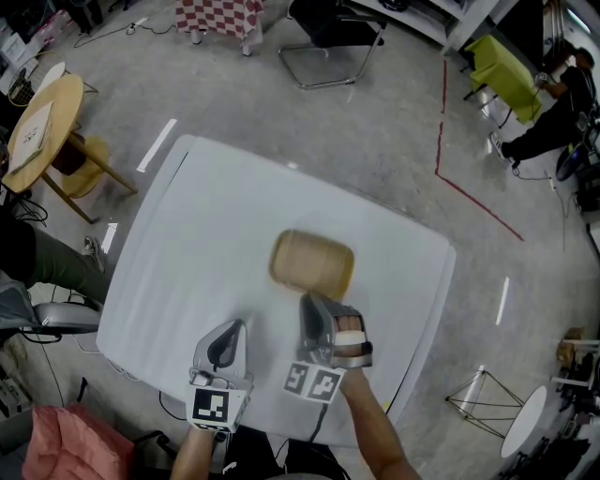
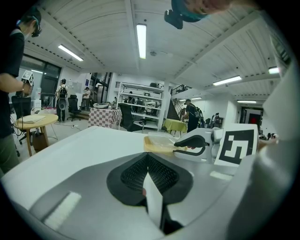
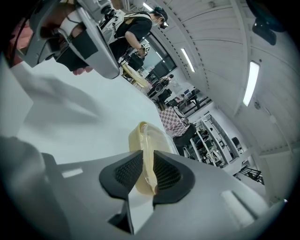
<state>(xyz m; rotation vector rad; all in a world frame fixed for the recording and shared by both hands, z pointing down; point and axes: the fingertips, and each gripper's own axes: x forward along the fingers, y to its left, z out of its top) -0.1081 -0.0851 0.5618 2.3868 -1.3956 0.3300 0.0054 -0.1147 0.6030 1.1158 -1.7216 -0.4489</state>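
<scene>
A shallow beige container [image 1: 312,262] with a clear lid lies on the middle of the white table [image 1: 206,216]. My right gripper [image 1: 315,304] is shut on its near rim; in the right gripper view the rim of the container [image 3: 146,133] is pinched between the black pads [image 3: 125,174]. My left gripper [image 1: 231,330] hovers over the table's front part, a little left of the right one, and is shut with nothing in it. In the left gripper view its pads [image 2: 136,173] meet, and the container [image 2: 159,143] and the right gripper [image 2: 194,143] show ahead.
A round wooden table [image 1: 42,122] stands at the left, a black chair [image 1: 328,33] and a checkered cloth [image 1: 220,17] behind. Red tape [image 1: 469,192] marks the floor at the right. A person [image 2: 9,89] stands left of the table, and a pink bundle [image 1: 70,445] lies at the near left.
</scene>
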